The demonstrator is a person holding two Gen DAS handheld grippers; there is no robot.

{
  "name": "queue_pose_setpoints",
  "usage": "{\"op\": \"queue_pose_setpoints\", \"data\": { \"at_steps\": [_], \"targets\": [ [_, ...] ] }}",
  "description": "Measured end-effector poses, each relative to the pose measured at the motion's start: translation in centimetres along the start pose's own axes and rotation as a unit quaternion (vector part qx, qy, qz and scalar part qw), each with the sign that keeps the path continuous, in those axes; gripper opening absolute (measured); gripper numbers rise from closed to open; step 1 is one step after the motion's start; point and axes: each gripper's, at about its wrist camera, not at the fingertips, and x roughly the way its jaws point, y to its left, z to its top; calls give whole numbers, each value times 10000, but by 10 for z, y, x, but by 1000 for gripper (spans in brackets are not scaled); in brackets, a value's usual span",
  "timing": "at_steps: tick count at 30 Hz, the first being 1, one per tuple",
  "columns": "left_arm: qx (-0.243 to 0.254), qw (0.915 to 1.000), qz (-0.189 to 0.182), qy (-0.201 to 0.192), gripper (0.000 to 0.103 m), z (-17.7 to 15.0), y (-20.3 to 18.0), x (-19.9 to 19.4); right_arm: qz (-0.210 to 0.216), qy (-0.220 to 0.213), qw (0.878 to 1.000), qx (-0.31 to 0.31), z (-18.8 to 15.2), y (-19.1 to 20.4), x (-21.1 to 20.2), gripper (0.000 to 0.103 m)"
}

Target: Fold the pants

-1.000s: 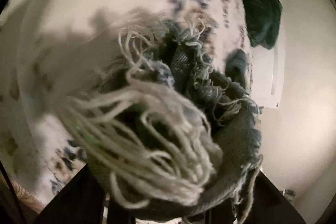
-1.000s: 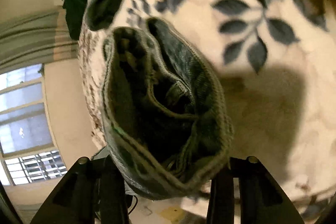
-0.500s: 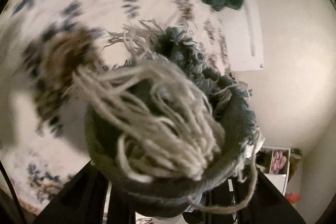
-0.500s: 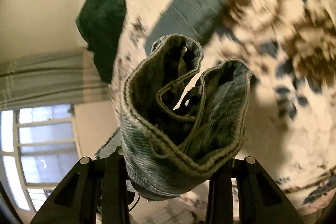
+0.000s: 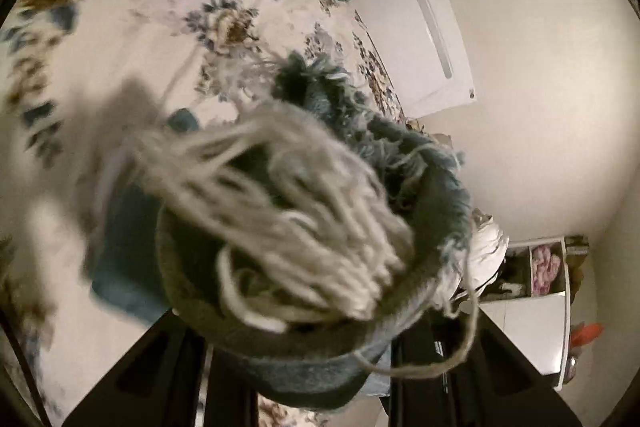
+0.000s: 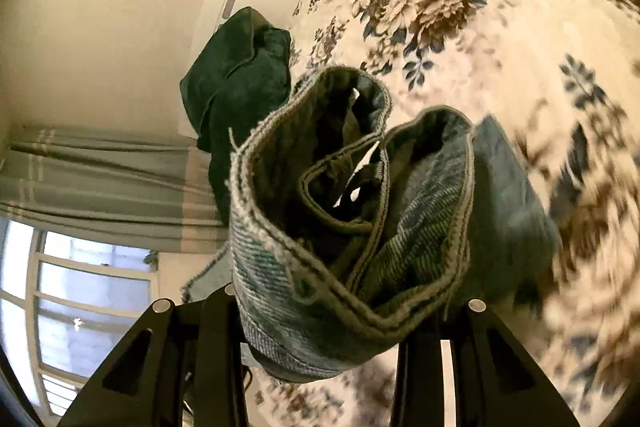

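**Denim held at both ends above the floral bed**

Frayed hem end of the faded blue denim pants bunched right at the lens of the left gripper, clamped between its two black fingers, pale loose threads spilling forward and one long strand trailing to the right. Waistband end of the same garment, stitched edge curled into two loops, pinched likewise in the right gripper, jaws closed on thick folded cloth. Long axis of the garment therefore strung from one gripper to the other, each end equally close to its own holder; middle portion sagging as a blue panel toward the cream bedspread with blue and brown flowers, seen below and beside both bunches. Whether that panel touches the bedspread: cannot tell through the blur. Probably a carry-over fold, hem toward waistband, calling for both ends lowered level and parallel.

Soft, patterned bed surface, no hard edge nearby. Dark green crumpled garment at the far edge of the bed. Beyond: plain cream walls, white door, grey striped curtain, barred window, white shelf unit.
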Motion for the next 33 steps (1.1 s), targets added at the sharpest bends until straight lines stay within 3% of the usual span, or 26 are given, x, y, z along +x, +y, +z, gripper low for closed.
{"op": "queue_pose_setpoints", "data": {
  "at_steps": [2, 6, 9, 15, 19, 21, 22, 23, 25, 26, 28, 30, 33],
  "targets": [
    [4, 9999, 124, 91, 20, 1, 22, 26, -115, 20, 9998, 133, 9, -35, 27, 37],
    [-283, 9963, 669, 466, 20, -9, 101, 82, -563, 293, 9973, 366, 0, -116, 74, 37],
    [-462, 9945, 732, 581, 20, -23, 145, 91, -619, 408, 9953, 622, -8, -160, 92, 38],
    [-290, 9960, 638, 551, 24, -43, 155, 73, -599, 647, 9951, 443, -4, -166, 97, 40],
    [-329, 9934, 894, 641, 34, -54, 146, 53, -903, 1046, 9897, 361, 0, -159, 99, 57],
    [-174, 9909, 1130, 716, 38, -58, 136, 38, -1098, 1076, 9879, 185, 1, -147, 89, 73],
    [-23, 9897, 1276, 654, 41, -59, 131, 31, -1211, 1054, 9870, 82, 2, -142, 85, 89],
    [109, 9880, 1424, 583, 45, -60, 126, 25, -1378, 1030, 9851, -46, 1, -135, 79, 92],
    [517, 9792, 1920, 396, 84, -65, 114, 11, -1879, 977, 9760, -502, -4, -118, 67, 92],
    [682, 9747, 2108, 312, 89, -66, 111, 6, -2282, 915, 9657, -839, -6, -108, 63, 92],
    [1099, 9592, 2601, 149, 90, -68, 101, -1, -2953, 793, 9427, -1337, -13, -91, 60, 92],
    [1546, 9357, 3170, 93, 90, -72, 91, -1, -3614, 637, 9086, -1994, -24, -73, 62, 92],
    [2150, 8984, 3830, 74, 90, -75, 74, 14, -4108, 437, 8726, -2606, -39, -52, 65, 92]
  ]
}}
